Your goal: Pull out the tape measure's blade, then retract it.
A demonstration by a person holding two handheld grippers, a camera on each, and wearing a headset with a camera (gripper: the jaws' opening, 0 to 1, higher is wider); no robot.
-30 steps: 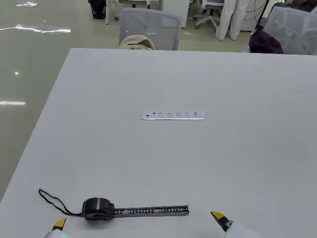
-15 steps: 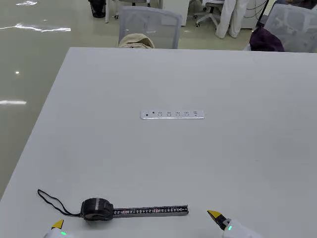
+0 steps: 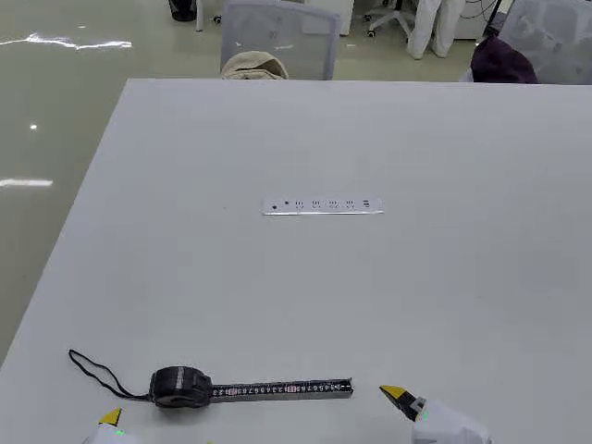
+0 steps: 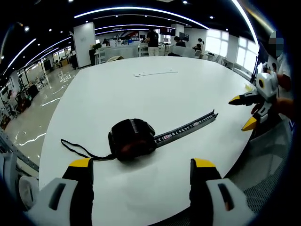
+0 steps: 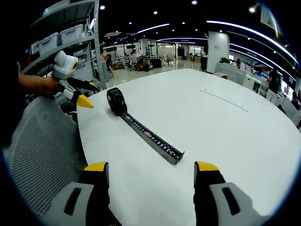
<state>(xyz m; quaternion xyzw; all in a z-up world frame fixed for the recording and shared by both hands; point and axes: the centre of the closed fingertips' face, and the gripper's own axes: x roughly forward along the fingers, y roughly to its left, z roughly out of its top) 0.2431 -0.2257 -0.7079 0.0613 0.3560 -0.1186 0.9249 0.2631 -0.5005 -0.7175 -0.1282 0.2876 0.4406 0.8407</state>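
Tape measure [image 3: 181, 387] lies flat by the near edge of the white table [image 3: 416, 129], both grippers closer to the person than it is. L gripper [image 4: 141, 165]: jaws spread wide, nothing between them, yellow tips just short of the black case, not touching it. R gripper [image 5: 152, 167]: jaws also spread wide, empty, tips near the blade's free end but apart from it. Blade [image 3: 282, 389] is partly out, flat on the table, running from the case toward the R side. Thin black wrist strap [image 3: 97, 370] loops off the case's other side. Farther out, mid-table, a white power strip [image 3: 322, 205] lies well apart from the tape. Beyond the far edge: grey mesh chair [image 3: 277, 28], glossy floor [image 3: 55, 83].
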